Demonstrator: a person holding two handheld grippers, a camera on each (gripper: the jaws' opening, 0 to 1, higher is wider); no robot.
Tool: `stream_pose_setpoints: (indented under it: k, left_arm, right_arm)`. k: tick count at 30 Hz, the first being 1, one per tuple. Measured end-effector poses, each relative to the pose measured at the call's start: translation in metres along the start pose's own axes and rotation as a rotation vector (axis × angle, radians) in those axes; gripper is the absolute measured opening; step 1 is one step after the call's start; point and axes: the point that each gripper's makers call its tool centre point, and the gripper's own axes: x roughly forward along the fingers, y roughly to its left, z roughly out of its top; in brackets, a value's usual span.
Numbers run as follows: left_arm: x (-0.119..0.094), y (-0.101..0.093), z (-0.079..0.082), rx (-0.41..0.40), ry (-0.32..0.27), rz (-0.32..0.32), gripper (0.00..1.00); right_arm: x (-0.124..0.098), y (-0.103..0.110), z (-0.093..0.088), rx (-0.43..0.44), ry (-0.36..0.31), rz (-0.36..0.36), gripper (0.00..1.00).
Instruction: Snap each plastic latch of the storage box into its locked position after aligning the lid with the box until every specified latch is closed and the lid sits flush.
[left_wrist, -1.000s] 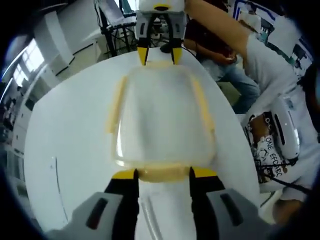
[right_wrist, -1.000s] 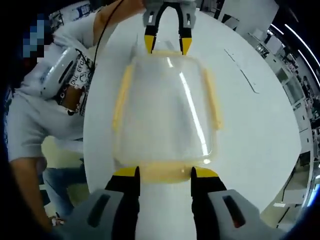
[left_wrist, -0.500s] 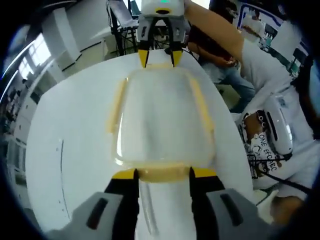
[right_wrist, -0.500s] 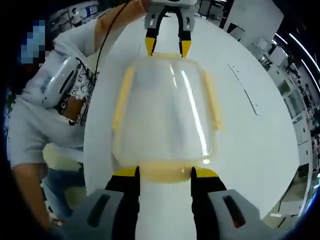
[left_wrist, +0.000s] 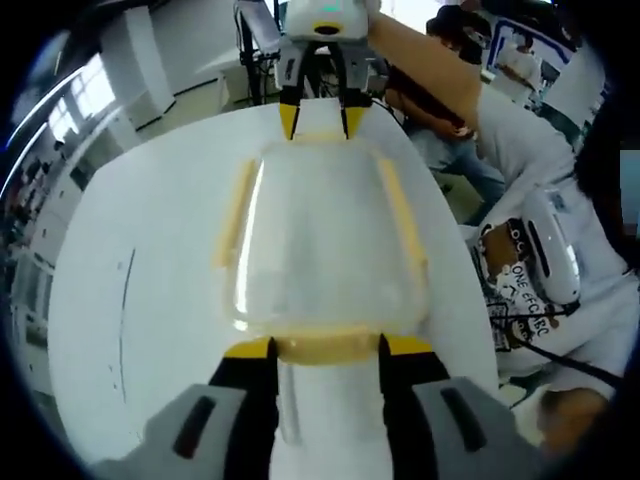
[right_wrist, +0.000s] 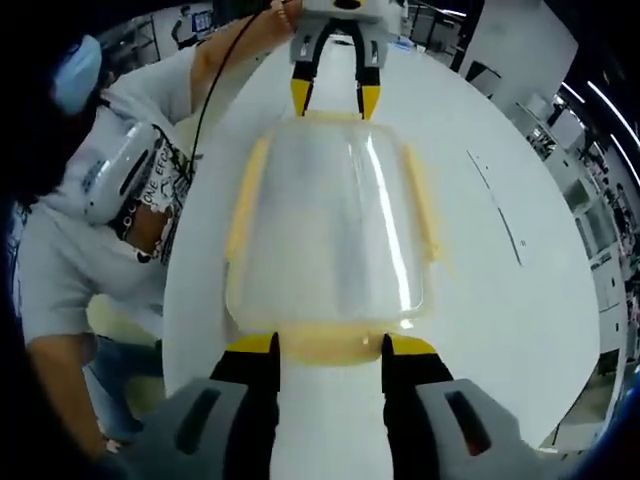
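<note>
— Where is the storage box (left_wrist: 322, 240)?

— On a white round table (left_wrist: 140, 240), clear-walled with its lid (right_wrist: 330, 225) on top and pale yellow latches along all four edges. It lies between the two grippers.

— And the left gripper (left_wrist: 326, 347)?

— In the left gripper view, its yellow-tipped jaws stand apart, one at each end of the near short-end latch (left_wrist: 326, 345). The pictures do not show any squeeze on it.

— The right gripper (right_wrist: 328, 346)?

— Placed the same at the opposite short end: jaws spread, flanking that end's latch (right_wrist: 330, 345). Each gripper also appears at the far end of the other's view, tips at the box's edge.

— Anything else in frame?

— A person in a white printed shirt (right_wrist: 130, 190) leans beside the table. A second, seated person (left_wrist: 440, 110) shows in the left gripper view.
</note>
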Motion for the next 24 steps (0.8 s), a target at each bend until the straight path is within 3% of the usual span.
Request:
stream_pose_setpoints:
  k: [24]
  left_arm:
    - [-0.033,-0.008,-0.066,-0.095,0.0,0.031,0.38]
  right_arm:
    - [0.035,-0.013,0.064,-0.071,-0.03,0.066,0.39]
